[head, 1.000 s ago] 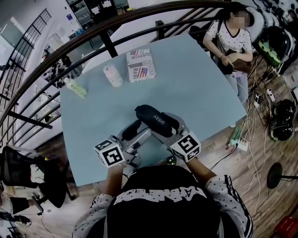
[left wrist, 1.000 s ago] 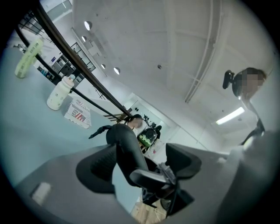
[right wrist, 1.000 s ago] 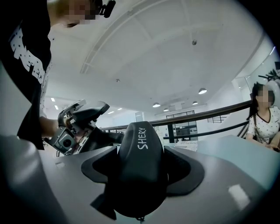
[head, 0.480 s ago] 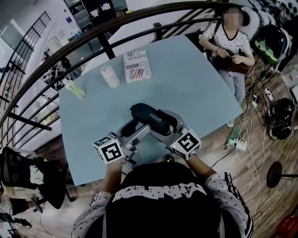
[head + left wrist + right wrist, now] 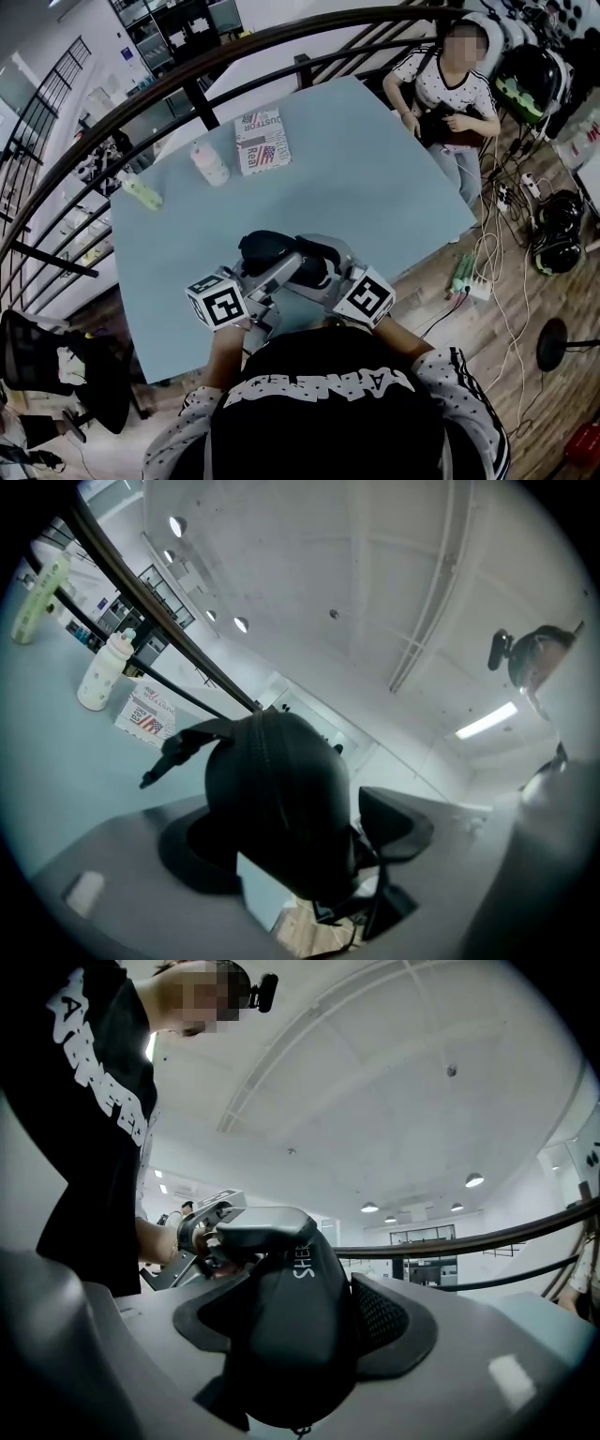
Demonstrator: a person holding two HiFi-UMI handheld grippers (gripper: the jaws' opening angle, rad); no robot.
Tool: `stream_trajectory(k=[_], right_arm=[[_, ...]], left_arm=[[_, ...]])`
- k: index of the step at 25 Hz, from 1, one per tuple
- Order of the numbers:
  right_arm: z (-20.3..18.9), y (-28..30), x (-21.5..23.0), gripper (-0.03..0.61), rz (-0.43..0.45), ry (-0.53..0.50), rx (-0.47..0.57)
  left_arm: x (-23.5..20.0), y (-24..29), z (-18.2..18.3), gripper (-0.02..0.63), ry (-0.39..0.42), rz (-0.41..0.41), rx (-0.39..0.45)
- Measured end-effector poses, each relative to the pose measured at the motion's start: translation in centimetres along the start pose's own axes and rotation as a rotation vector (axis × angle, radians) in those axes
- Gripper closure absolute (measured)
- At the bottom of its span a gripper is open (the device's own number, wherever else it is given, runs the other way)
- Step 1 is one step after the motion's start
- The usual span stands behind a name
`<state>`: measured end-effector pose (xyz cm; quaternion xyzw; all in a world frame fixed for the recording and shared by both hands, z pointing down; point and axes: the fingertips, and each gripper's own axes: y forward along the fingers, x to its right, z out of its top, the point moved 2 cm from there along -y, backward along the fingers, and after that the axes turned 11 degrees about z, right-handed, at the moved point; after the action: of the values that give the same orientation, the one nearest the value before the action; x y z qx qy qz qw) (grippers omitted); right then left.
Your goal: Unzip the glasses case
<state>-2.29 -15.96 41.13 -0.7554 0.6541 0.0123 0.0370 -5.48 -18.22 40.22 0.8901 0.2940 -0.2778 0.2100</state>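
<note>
A pale blue table (image 5: 375, 187) stands inside a curved dark railing (image 5: 234, 52), over a wooden floor (image 5: 525, 309) strewn with cables (image 5: 497, 253). A white ceiling with round lights shows in both gripper views. One person (image 5: 441, 89) sits at the table's far right corner.

One black glasses case (image 5: 267, 251) is held over the near part of the table, between the two grippers. The left gripper (image 5: 281, 272) has its jaws closed narrow on one rounded end of the case (image 5: 272, 799), a pad pressing each side. A dark strap (image 5: 173, 752) sticks out from the case toward the table. The zip line running over that end looks closed, so nothing inside shows. The right gripper (image 5: 323, 267) clamps the other end (image 5: 291, 1335), its jaws pressed against both flanks, white lettering on the case facing up. In the right gripper view one jaw of the left gripper lies across the far top of the case.

Well apart, at the far left of the table, stand two bottles: a white bottle (image 5: 209, 164) and a green bottle (image 5: 141, 192). What is in them cannot be told. One flag-printed pack (image 5: 260, 142) lies just beside the white bottle.
</note>
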Motion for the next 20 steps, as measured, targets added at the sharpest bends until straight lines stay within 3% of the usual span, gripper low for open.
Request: stream_trajectory(k=[4,13,20], right_arm=[[0.4,-0.3,-1.3,0.239,0.036,-0.037,-0.002],[0.3,-1.9,-2.2,0.238,0.015,-0.104,-0.057],[0.7,-2.8,-1.6,0.233,0.015,-0.162,-0.060]], left_arm=[[0.8,0.2,-0.6,0.614,0.006,-0.012,-0.015],[2.5,0.4,-1.5,0.614,0.002,-0.052,-0.009],[3.4,1.0,-1.0,0.614,0.077,-0.022,0.010]])
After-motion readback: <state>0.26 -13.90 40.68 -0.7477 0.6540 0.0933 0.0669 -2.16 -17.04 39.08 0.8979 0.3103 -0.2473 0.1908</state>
